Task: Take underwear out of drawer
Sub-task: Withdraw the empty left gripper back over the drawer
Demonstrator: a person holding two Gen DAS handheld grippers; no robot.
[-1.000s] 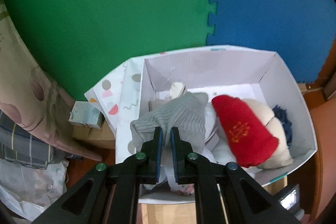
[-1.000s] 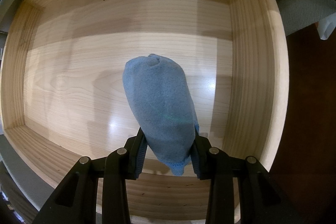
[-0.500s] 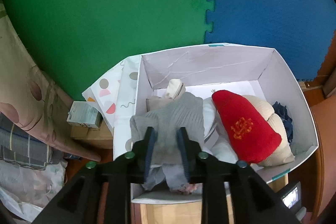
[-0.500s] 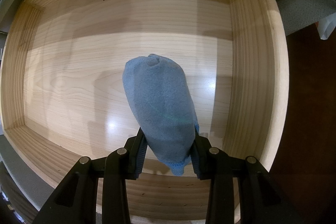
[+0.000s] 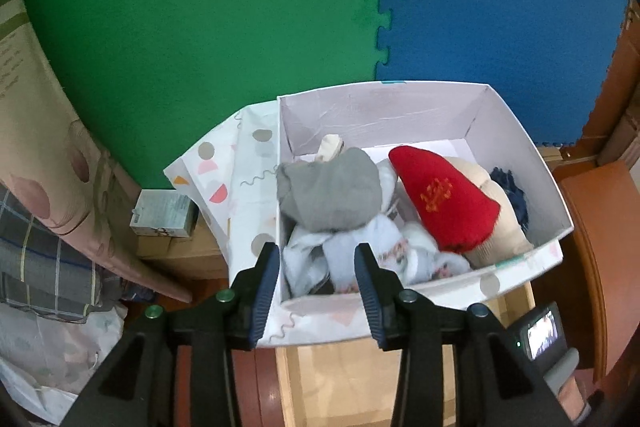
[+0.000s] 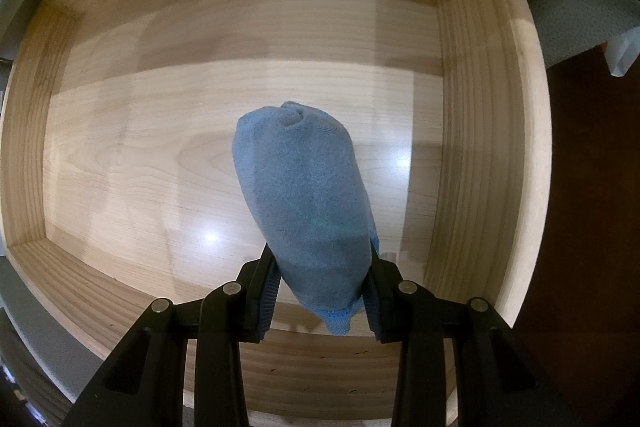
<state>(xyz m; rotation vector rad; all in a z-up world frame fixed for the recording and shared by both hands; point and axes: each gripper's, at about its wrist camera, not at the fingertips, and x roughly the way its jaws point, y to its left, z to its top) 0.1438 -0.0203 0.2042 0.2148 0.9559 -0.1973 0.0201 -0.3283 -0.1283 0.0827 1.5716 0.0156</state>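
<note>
Right wrist view: the right gripper [image 6: 320, 291] has its fingers [image 6: 268, 291] clamped on the lower end of a rolled blue cloth item [image 6: 304, 195], taken to be the underwear, which occupies the centre of the frame and points toward the upper middle, its far end puckered into a small fold. A loose hem hangs below the grip, between the two fingers. Behind the roll is a light wooden drawer [image 6: 480, 147], whose walls fill the left, top and right of the frame and whose bare floor shows glare spots at lower centre; whether the roll touches the floor or hangs clear of it cannot be told. A grey cloth [image 6: 576, 15] shows at the upper right, outside the drawer wall. Left wrist view: the left gripper [image 5: 316, 279] has its fingers [image 5: 266, 279] spread wide apart and grips nothing; they sit at lower centre, over the near edge of a white cardboard box [image 5: 400, 107] with a dotted pattern on its outside. In the box, a grey knitted item [image 5: 332, 191] lies at the left on top of pale blue and white socks [image 5: 352, 255]; a red knitted item [image 5: 444, 199] with an orange emblem lies at centre right across a cream item [image 5: 504, 231]; a dark blue item [image 5: 512, 191] is against the right wall. Green [image 5: 200, 27] and blue [image 5: 500, 7] foam mats fill the upper frame. A small carton [image 5: 164, 215] sits at the left of the box, and a folded plaid cloth [image 5: 44, 267] at the far left.
</note>
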